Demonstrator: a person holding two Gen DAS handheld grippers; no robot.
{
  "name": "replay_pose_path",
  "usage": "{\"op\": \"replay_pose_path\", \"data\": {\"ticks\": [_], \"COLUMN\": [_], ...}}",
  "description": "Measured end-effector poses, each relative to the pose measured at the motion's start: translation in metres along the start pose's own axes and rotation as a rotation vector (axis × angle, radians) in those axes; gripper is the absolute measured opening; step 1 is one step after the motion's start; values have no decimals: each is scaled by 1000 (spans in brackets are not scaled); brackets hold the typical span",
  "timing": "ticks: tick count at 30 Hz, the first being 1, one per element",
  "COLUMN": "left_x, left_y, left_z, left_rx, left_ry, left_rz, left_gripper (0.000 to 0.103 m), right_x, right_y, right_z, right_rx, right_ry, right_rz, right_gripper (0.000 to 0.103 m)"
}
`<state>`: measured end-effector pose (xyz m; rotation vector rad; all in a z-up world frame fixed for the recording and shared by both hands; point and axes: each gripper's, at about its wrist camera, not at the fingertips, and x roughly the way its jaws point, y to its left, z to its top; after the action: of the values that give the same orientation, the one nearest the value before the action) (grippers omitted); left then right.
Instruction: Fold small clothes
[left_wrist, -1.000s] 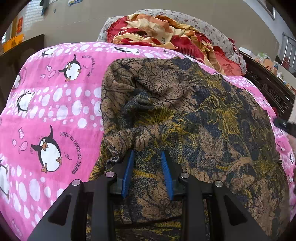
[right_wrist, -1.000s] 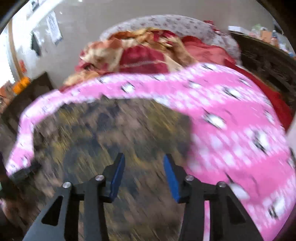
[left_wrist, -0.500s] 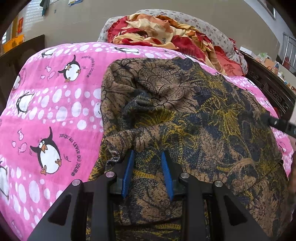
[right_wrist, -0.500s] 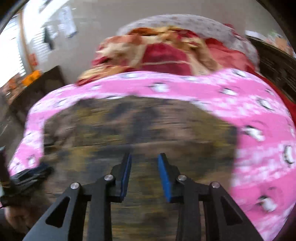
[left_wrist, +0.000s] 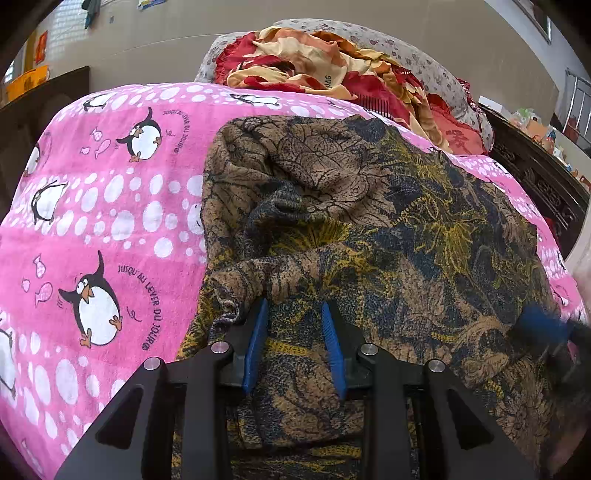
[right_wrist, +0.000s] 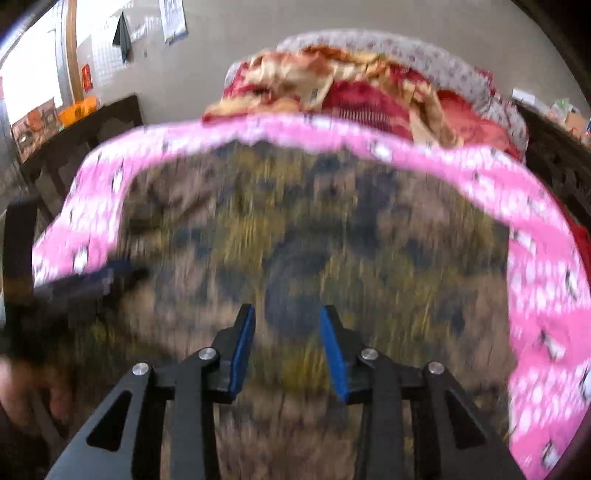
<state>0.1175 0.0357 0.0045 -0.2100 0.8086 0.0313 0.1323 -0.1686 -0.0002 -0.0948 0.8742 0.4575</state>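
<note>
On a bed spread with a pink penguin-print sheet (left_wrist: 110, 206), the left wrist view shows a brown, blue and yellow patterned garment (left_wrist: 388, 221) lying across the middle and right of the sheet, rumpled at its near left corner. The left tool (left_wrist: 295, 332) rests low over the garment's near edge; its blue pads stand a little apart with cloth lying between them, and whether they pinch the fabric cannot be told. A bunched fold sits against the left pad. At the right edge, the blurred blue tip of the right tool (left_wrist: 543, 328) shows over the garment. A heap of red and cream bedding (left_wrist: 325, 74) lies at the bed's far end.

The right wrist view is blurred. The right tool (right_wrist: 287, 339) hovers above the garment (right_wrist: 314, 229), released, its jaws having just been opening with only fabric beneath them. The left tool (right_wrist: 92, 280) appears at the left.
</note>
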Motion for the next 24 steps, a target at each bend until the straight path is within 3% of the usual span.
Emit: {"op": "replay_pose_path", "data": {"ticks": [1,2,5,24], "left_x": [0,0,0,0], "left_y": [0,0,-1,-1], "left_z": [0,0,0,1], "left_rx": [0,-1,1,10], "left_ry": [0,-1,0,3], "left_rz": [1,1,2,11], "left_gripper": [10,10,10,11], "right_x": [9,11,12,14], "right_y": [-3,-6,-15,-15], "right_z": [-14,-19,-16,-15], "right_rx": [2,11,47,43], "right_ry": [34,4,-2,0], "right_rz": [-5,7,55,60], "right_gripper": [40,41,45,48]}}
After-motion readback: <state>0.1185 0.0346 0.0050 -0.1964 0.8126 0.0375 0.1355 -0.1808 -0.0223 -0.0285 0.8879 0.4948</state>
